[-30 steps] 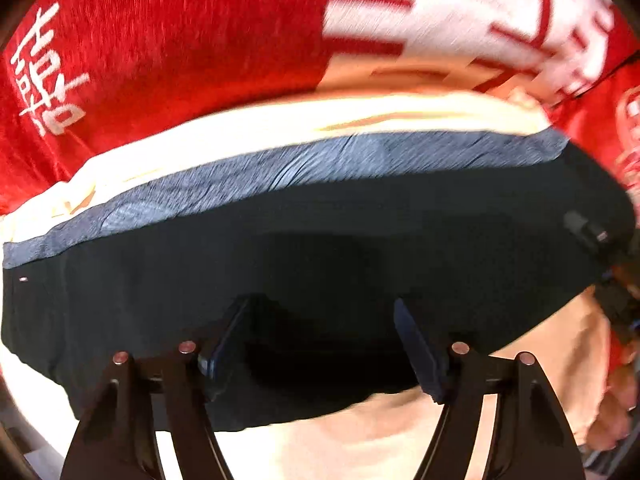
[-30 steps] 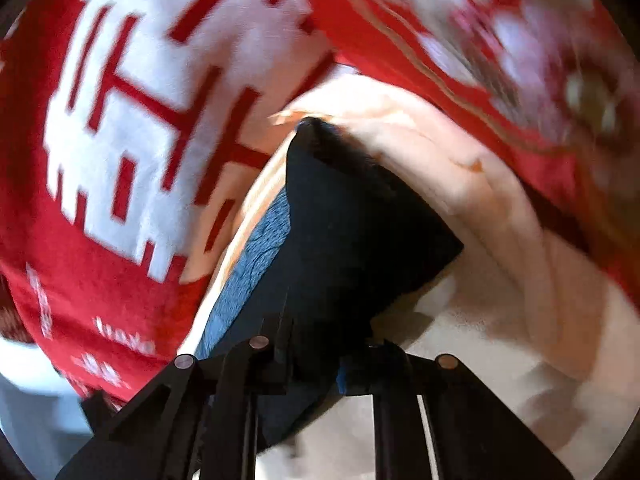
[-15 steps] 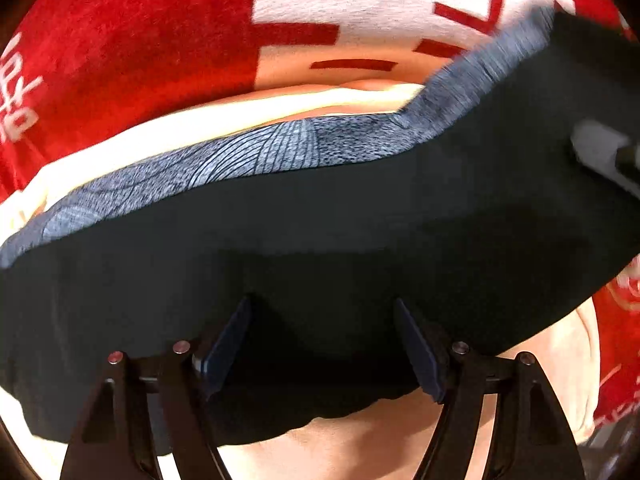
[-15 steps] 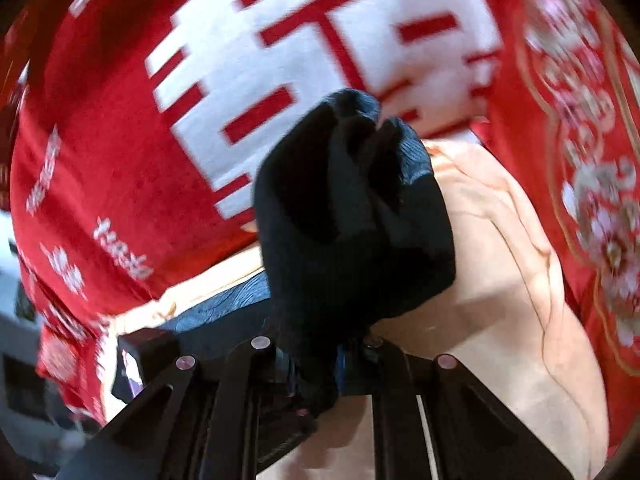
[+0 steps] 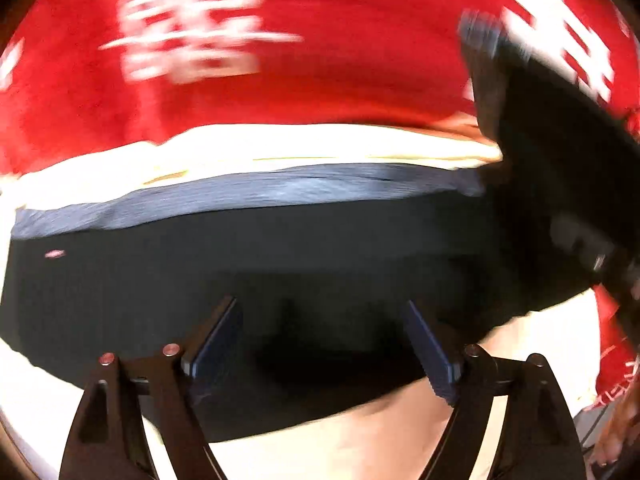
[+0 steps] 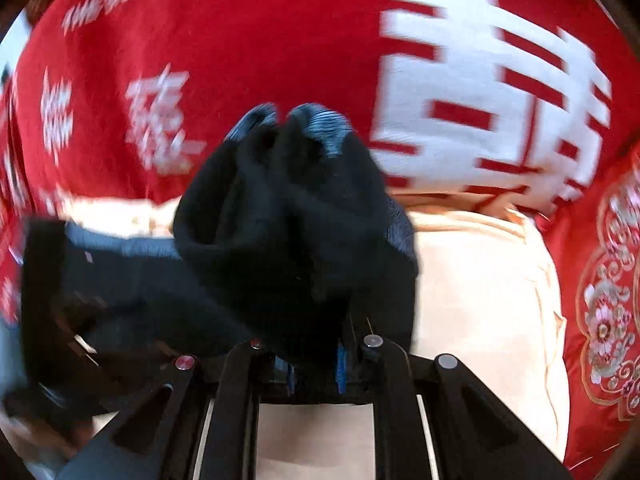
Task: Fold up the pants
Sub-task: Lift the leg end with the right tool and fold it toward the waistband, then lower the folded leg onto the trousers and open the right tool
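One pair of black pants (image 5: 280,272), two grippers, one red patterned cloth (image 5: 320,80), one cream cloth (image 6: 480,300)

Your left gripper (image 5: 320,344) stands wide, black pants (image 5: 260,280) filling the gap. On its right, the lifted pants fold blocks passage; cream cloth (image 5: 340,440) below lies free.

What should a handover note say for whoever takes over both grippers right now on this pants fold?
Left gripper: jaws open over the flat part of the dark pants, gripping nothing.
Right gripper: jaws shut on a bunched end of the pants, lifted above the cream cloth on the red bedspread.
Done: one end picked up.
Left: lay it over the flat part, release, smooth.
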Available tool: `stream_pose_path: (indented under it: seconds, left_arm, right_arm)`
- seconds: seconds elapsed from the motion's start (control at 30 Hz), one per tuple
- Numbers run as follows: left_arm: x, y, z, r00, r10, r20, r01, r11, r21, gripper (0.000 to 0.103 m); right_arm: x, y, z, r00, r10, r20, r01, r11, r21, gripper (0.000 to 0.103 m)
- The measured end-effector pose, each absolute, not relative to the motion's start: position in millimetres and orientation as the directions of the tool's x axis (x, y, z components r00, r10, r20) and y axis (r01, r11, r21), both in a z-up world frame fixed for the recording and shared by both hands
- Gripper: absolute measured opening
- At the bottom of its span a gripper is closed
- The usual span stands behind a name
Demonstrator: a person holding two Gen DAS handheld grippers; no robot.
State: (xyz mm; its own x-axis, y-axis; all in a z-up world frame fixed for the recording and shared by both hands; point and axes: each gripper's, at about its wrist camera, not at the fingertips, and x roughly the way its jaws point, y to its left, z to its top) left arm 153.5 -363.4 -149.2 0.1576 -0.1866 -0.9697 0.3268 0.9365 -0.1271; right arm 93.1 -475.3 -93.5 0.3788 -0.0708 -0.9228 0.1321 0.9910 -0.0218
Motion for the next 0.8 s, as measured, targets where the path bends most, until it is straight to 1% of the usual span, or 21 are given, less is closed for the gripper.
stream_pose_path:
  seconds: [0.1, 0.17, 0.2, 0.27, 0.3, 0.33, 0.37, 0.4, 0.43, 0.47, 0.53, 0.6, 0.7, 0.8]
  left_arm:
    - [167, -309, -152, 0.179, -0.124, -0.976, 0.268, 0.961, -0.072, 0.084]
    - [171, -286, -156, 0.178, -0.100, -0.979, 0.240, 0.969, -0.056, 0.084]
    - [173, -270, -160, 0.170, -0.090, -0.981, 0.220, 0.974, -0.051, 0.084]
    - [175, -256, -165, 0.165, -0.082, -0.983, 0.208, 0.977, -0.047, 0.084]
    - [175, -248, -167, 0.165, -0.075, -0.983, 0.208, 0.977, -0.040, 0.084]
    - [176, -245, -168, 0.166, -0.074, -0.983, 0.208, 0.977, -0.038, 0.084]
    - [176, -241, -169, 0.166, -0.079, -0.983, 0.210, 0.977, -0.043, 0.084]
    - [177, -240, -170, 0.166, -0.083, -0.983, 0.209, 0.977, -0.047, 0.084]
    - [177, -238, -170, 0.164, -0.089, -0.983, 0.207, 0.977, -0.053, 0.084]
    - [178, -239, -168, 0.158, -0.101, -0.982, 0.207, 0.976, -0.067, 0.084]
    - [179, -241, -161, 0.152, -0.132, -0.979, 0.221, 0.970, -0.097, 0.084]
    - [184, -251, -149, 0.152, -0.171, -0.974, 0.245, 0.961, -0.130, 0.084]
    - [182, -278, -135, 0.109, -0.282, -0.953, 0.315, 0.919, -0.236, 0.084]
    - [178, -319, -139, 0.035, -0.366, -0.930, 0.366, 0.871, -0.329, 0.084]
  right_arm:
    - [100, -430, -130, 0.315, -0.106, -0.943, 0.069, 0.994, -0.088, 0.017]
    - [99, -394, -158, 0.268, -0.165, -0.949, 0.017, 0.986, -0.167, 0.020]
    - [98, -382, -167, 0.262, -0.204, -0.943, -0.010, 0.977, -0.214, 0.021]
    - [93, -358, -179, 0.285, -0.329, -0.900, -0.061, 0.931, -0.360, 0.026]
    - [92, -352, -180, 0.292, -0.361, -0.886, -0.075, 0.915, -0.398, 0.027]
    - [89, -347, -178, 0.296, -0.368, -0.881, -0.096, 0.907, -0.411, 0.032]
    - [86, -344, -174, 0.300, -0.354, -0.886, -0.108, 0.910, -0.401, 0.040]
    - [81, -342, -165, 0.308, -0.316, -0.898, -0.125, 0.922, -0.367, 0.045]
    - [76, -341, -157, 0.314, -0.281, -0.907, -0.137, 0.932, -0.336, 0.053]
    - [71, -341, -149, 0.323, -0.253, -0.912, -0.145, 0.939, -0.312, 0.055]
    - [57, -349, -127, 0.344, -0.193, -0.919, -0.143, 0.957, -0.254, 0.056]
    - [51, -360, -115, 0.346, -0.162, -0.924, -0.105, 0.972, -0.210, 0.057]
    - [46, -394, -108, 0.304, -0.145, -0.941, 0.001, 0.988, -0.152, 0.058]
    - [39, -423, -110, 0.253, -0.123, -0.959, 0.109, 0.989, -0.098, 0.058]
